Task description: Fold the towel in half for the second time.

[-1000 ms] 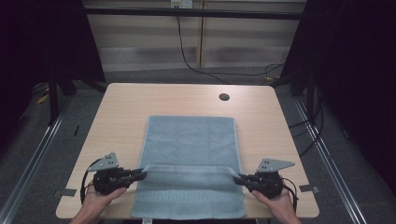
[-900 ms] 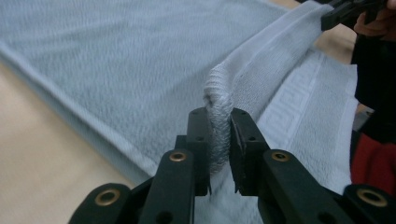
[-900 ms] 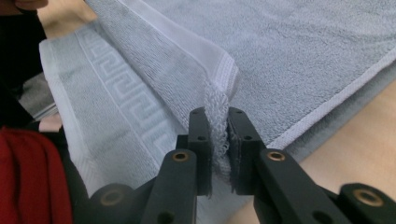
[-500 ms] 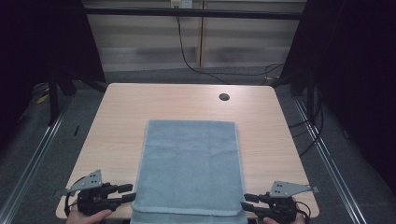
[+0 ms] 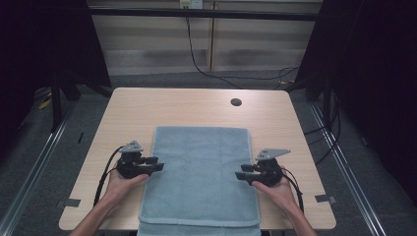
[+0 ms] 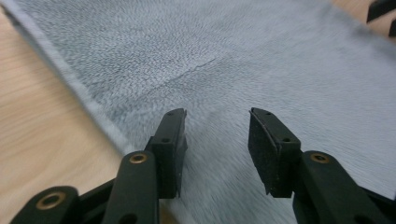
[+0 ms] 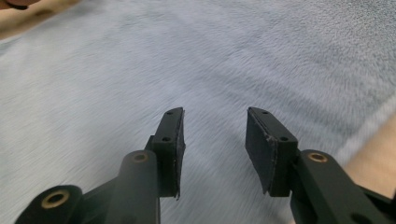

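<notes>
A light wooden table (image 5: 196, 105) stands on a grey floor (image 5: 44, 162), with dark curtains on both sides and pale wall panels behind. A round hole (image 5: 236, 102) sits near the table's far edge. A grey-blue towel (image 5: 199, 172) lies flat along the middle, its near end hanging over the front edge. The left gripper (image 5: 156, 164) is at the towel's left edge and the right gripper (image 5: 239, 172) at its right edge; both have just been opening, jaws now partly apart above the cloth with nothing between them.
</notes>
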Demonstrator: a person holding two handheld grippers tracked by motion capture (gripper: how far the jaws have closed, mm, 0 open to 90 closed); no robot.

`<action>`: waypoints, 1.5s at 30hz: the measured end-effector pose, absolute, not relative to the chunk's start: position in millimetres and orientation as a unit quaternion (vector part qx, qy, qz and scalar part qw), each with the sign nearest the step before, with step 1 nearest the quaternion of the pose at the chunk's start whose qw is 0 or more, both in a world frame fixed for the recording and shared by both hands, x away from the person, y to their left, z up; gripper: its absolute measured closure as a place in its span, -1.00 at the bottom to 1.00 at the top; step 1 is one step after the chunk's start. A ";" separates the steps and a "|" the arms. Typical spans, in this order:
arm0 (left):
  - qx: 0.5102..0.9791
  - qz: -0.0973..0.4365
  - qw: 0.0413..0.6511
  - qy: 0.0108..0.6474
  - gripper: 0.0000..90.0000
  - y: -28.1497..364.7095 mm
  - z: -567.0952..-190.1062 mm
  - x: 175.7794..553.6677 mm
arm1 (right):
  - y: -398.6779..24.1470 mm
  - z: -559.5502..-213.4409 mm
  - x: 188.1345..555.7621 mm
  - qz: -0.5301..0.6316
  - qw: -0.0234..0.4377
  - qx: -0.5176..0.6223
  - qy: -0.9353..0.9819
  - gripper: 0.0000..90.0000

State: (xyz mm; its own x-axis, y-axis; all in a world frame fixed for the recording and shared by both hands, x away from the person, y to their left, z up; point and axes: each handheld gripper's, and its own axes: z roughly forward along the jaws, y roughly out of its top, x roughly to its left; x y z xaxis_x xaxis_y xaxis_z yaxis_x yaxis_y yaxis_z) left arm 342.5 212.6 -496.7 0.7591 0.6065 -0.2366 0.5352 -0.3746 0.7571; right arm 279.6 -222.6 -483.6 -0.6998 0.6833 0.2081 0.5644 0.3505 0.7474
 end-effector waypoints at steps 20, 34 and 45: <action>0.850 0.012 0.427 0.309 0.30 223.9 -502.4 284.8 | -210.0 -498.2 250.8 0.384 0.067 0.370 0.843 0.25; 0.839 0.024 0.440 0.318 0.06 233.3 -484.1 293.6 | -213.4 -472.2 250.0 0.407 0.080 0.373 0.830 0.11; 0.806 0.062 0.453 0.375 -0.04 236.9 -479.4 369.3 | -235.2 -471.8 349.1 0.401 0.127 0.417 0.806 0.12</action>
